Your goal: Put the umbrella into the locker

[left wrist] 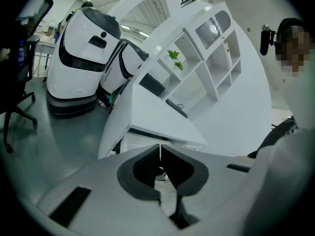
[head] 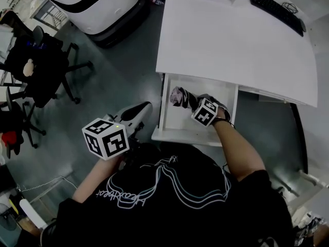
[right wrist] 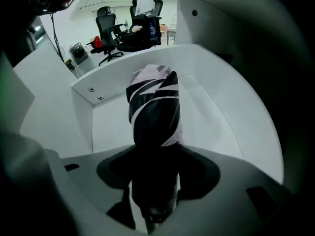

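Note:
A folded black-and-white umbrella (head: pixel 180 96) hangs in my right gripper (head: pixel 191 103), which points steeply down into the open white drawer (head: pixel 187 136) under the desk. In the right gripper view the umbrella (right wrist: pixel 155 112) runs out between the jaws of the right gripper (right wrist: pixel 155 181), which are shut on its near end; its far end hangs above the drawer's (right wrist: pixel 113 87) floor. My left gripper (head: pixel 140 111) hovers left of the drawer's front corner. In the left gripper view the left gripper (left wrist: pixel 160 154) has its pads together, with nothing between them.
The white desk (head: pixel 231 40) carries a keyboard (head: pixel 275 9) at its far right. Black office chairs (head: pixel 41 60) stand at the left, and a large white machine (head: pixel 97 4) at the top. White shelving (left wrist: pixel 206 58) rises behind the desk.

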The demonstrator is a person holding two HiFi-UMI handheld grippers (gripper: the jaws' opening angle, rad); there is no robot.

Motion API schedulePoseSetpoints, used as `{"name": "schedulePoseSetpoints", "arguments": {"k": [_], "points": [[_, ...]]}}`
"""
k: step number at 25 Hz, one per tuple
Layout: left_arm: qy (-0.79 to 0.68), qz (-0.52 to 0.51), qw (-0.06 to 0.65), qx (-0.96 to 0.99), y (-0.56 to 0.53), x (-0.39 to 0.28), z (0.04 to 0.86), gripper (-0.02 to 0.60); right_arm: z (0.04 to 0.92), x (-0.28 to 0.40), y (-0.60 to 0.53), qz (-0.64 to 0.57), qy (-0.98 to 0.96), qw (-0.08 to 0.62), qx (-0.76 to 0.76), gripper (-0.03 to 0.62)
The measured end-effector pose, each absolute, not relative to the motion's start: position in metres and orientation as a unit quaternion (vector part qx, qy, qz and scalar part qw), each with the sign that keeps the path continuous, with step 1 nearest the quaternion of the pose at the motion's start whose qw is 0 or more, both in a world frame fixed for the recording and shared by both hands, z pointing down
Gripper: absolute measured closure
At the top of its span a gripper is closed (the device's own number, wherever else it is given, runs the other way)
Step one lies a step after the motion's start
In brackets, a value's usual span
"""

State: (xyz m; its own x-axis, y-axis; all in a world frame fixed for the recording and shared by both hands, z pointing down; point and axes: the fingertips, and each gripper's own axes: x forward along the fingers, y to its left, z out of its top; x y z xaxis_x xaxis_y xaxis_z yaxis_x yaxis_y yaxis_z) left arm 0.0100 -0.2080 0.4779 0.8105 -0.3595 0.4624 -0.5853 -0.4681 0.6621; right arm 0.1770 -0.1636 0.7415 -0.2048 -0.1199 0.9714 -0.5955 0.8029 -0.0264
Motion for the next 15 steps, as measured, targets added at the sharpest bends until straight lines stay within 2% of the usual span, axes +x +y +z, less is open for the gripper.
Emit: {"name": "schedulePoseSetpoints", "arguments": {"k": [5, 10, 15], "points": [[-0.282, 0.13, 0.436, 0.845, -0.209, 0.006, 0.481, 0.569, 0.746, 0.178, -0.163, 0.215, -0.746, 0.583, 0.241, 0.344], [-0.277, 0.134, 0.435, 0.846, -0.207, 0.009, 0.482, 0.568, 0.734, 0.178, -0.164, 0.244, -0.753, 0.555, 0.255, 0.242], [-0.268, 0.133, 0.432, 0.851, -0.207, 0.014, 0.476, 0.569, 0.704, 0.185, -0.17, 0.267, -0.76, 0.513, 0.295, 0.198]]}}
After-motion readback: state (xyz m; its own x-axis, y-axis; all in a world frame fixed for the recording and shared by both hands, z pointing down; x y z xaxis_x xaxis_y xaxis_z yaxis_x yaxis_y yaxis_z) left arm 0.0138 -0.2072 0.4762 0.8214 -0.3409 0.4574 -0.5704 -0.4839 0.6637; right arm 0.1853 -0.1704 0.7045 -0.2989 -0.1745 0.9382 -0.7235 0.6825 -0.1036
